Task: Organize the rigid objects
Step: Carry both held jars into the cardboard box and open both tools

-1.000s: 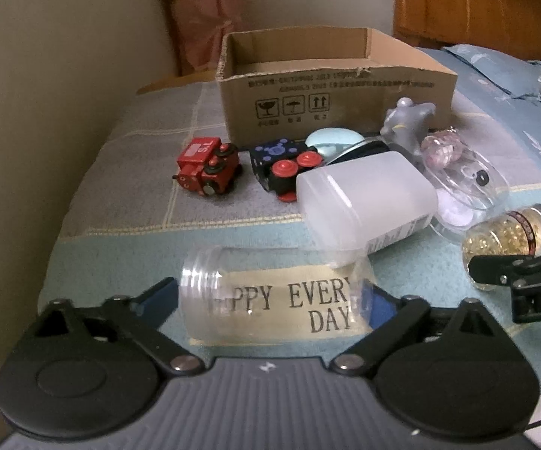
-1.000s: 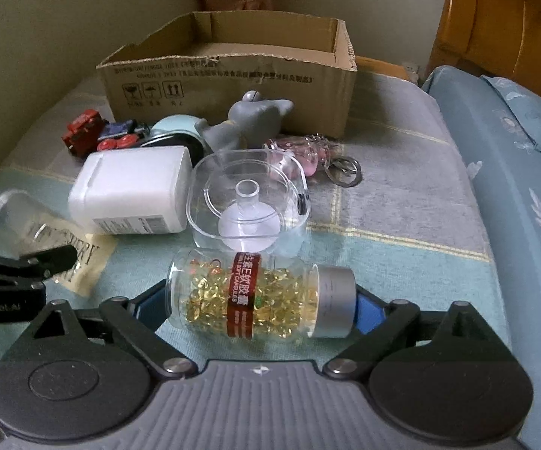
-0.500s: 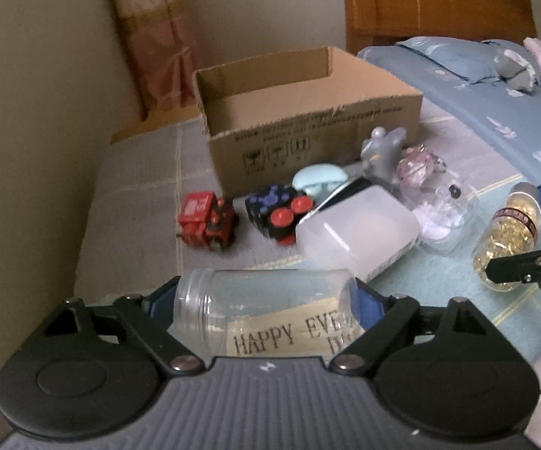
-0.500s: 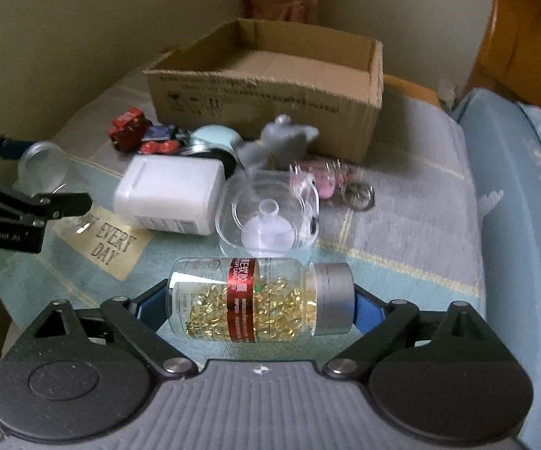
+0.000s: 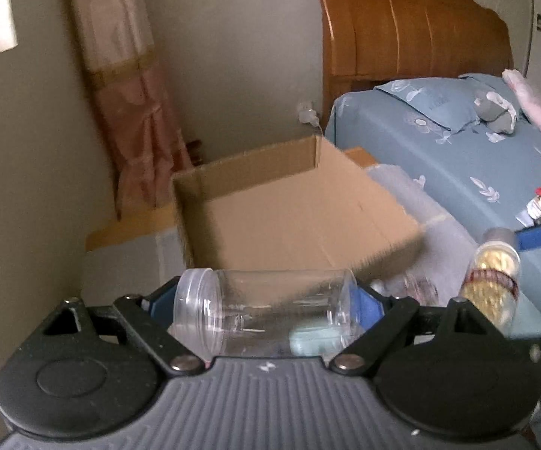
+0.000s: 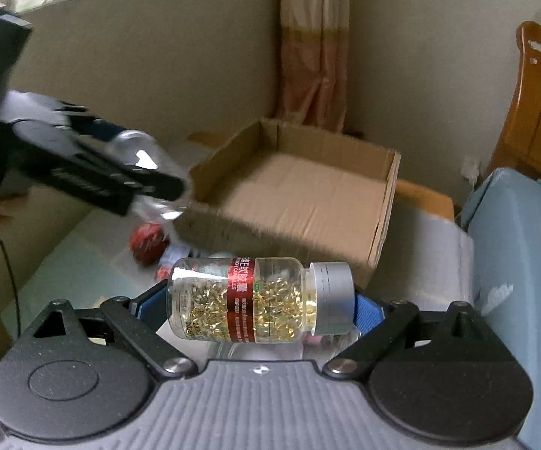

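My left gripper (image 5: 266, 309) is shut on a clear plastic jar (image 5: 270, 311), held sideways in the air just in front of the open cardboard box (image 5: 292, 217). My right gripper (image 6: 259, 307) is shut on a bottle of golden capsules (image 6: 259, 298) with a red label and grey cap, also held sideways near the box (image 6: 307, 191). The box looks empty inside. The capsule bottle also shows at the right of the left wrist view (image 5: 493, 285). The left gripper with the jar shows at the left of the right wrist view (image 6: 94, 172).
A red toy (image 6: 146, 242) and other small items lie below on the bedcover in front of the box, mostly hidden. A blue bed (image 5: 476, 172) with a wooden headboard (image 5: 412, 33) lies to the right. A wall and curtain (image 5: 128, 86) stand behind.
Both grippers have lifted their loads off the bedcover and moved up and forward toward the box. The items on the bedcover have dropped out of sight below.
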